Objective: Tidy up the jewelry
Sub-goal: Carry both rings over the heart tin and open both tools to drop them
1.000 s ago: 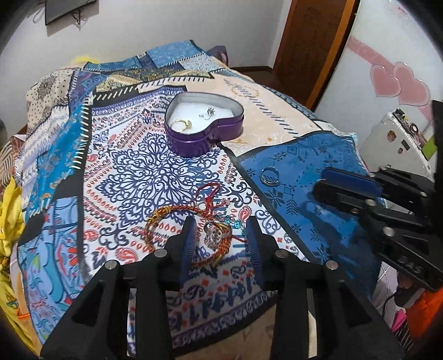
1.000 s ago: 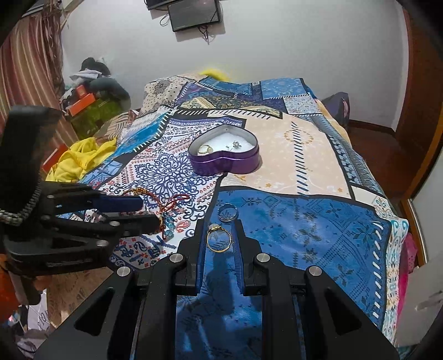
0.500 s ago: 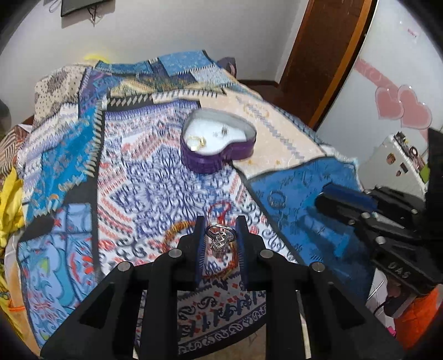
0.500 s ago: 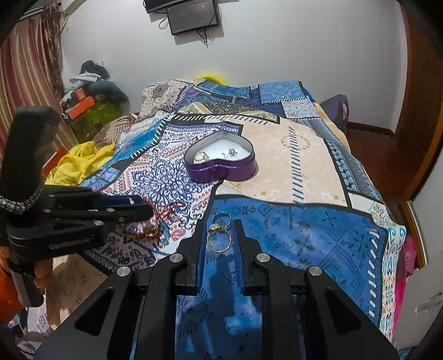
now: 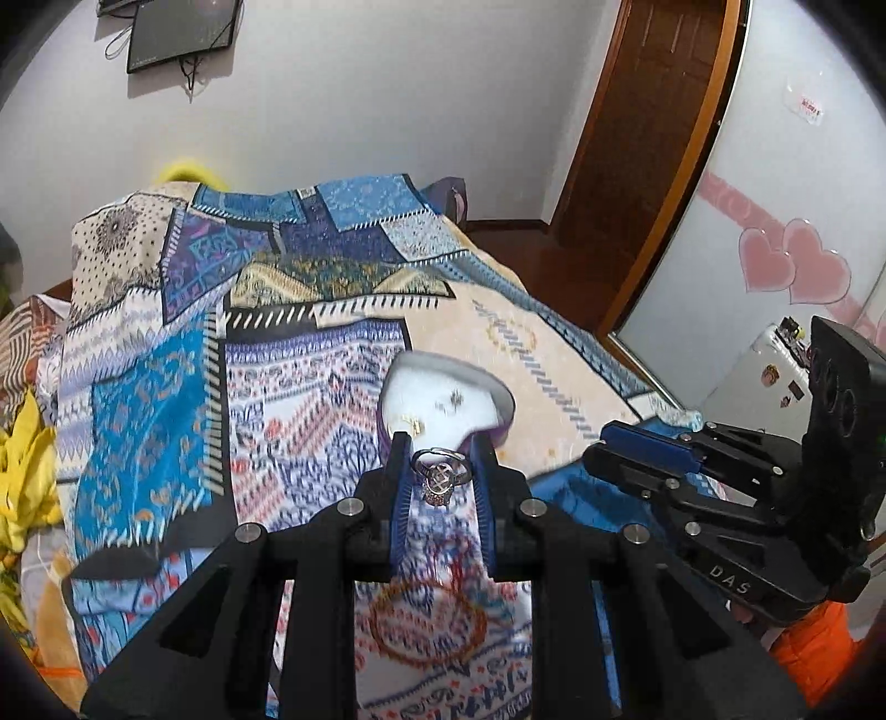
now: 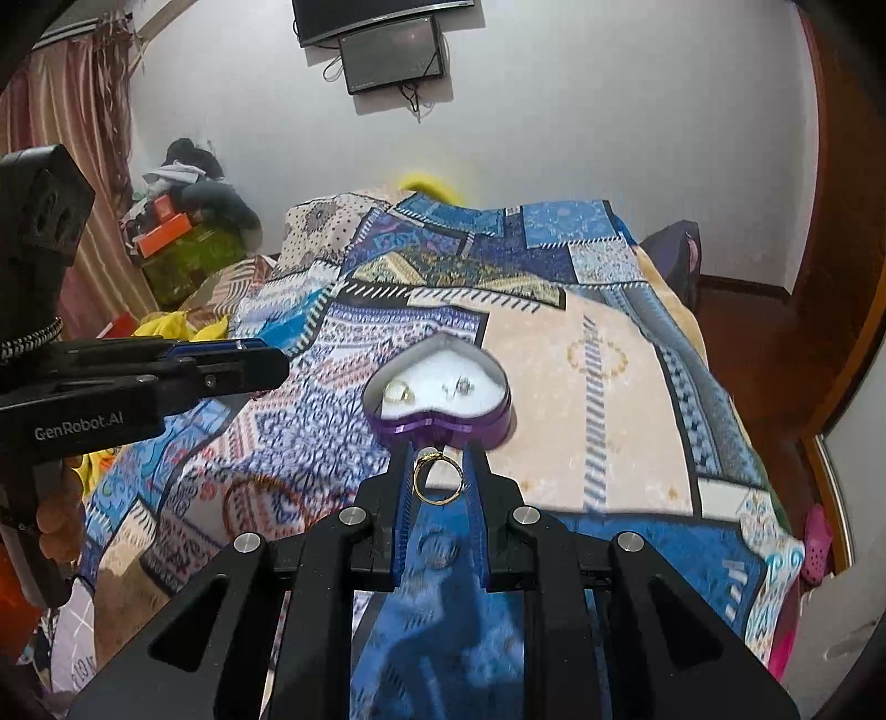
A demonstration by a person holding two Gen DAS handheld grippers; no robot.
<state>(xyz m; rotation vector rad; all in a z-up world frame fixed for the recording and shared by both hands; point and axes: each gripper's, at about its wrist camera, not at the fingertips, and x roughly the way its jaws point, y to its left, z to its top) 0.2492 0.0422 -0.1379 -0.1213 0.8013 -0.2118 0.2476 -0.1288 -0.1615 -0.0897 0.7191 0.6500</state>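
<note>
1. Patchwork bedspread (image 6: 598, 387) in blue, cream and purple prints covers a bed in a white-walled bedroom, and all the jewelry lies on it or hangs above it.
2. A purple heart-shaped tin (image 6: 437, 396) with a white inside sits open near the middle of the spread; in the left wrist view (image 5: 443, 401) it shows just beyond the fingertips.
3. Inside the tin lie a gold ring (image 6: 400, 392) on the left and a small silver piece (image 6: 459, 386) on the right, apart from each other.
4. The right gripper (image 6: 438, 476) is clamped on a thin gold ring with a small setting (image 6: 437, 481), which stands upright between the blue pads, clear of the spread and just short of the tin's near wall.
5. The left gripper (image 5: 441, 476) is closed on a silver ring with a large ornate head (image 5: 441, 475), pinched between its pads and lifted off the cloth, in front of the tin.
6. On the spread below the left gripper lies a red-and-orange braided bracelet (image 5: 426, 620), blurred; the same bracelet (image 6: 260, 501) shows to the left in the right wrist view.
7. Another silver ring (image 6: 438, 548) rests on the blue patch under the right gripper, seen between its fingers and blurred.
8. Each gripper appears in the other's view, side by side over the near edge of the bed, with a hand (image 6: 55, 526) holding the left one's handle.
9. Farther out: a dark screen (image 6: 393, 52) on the wall, a wooden door (image 5: 637, 138), pink heart decorations (image 5: 792, 268), and yellow cloth (image 5: 25, 471) at the bed's left side.
</note>
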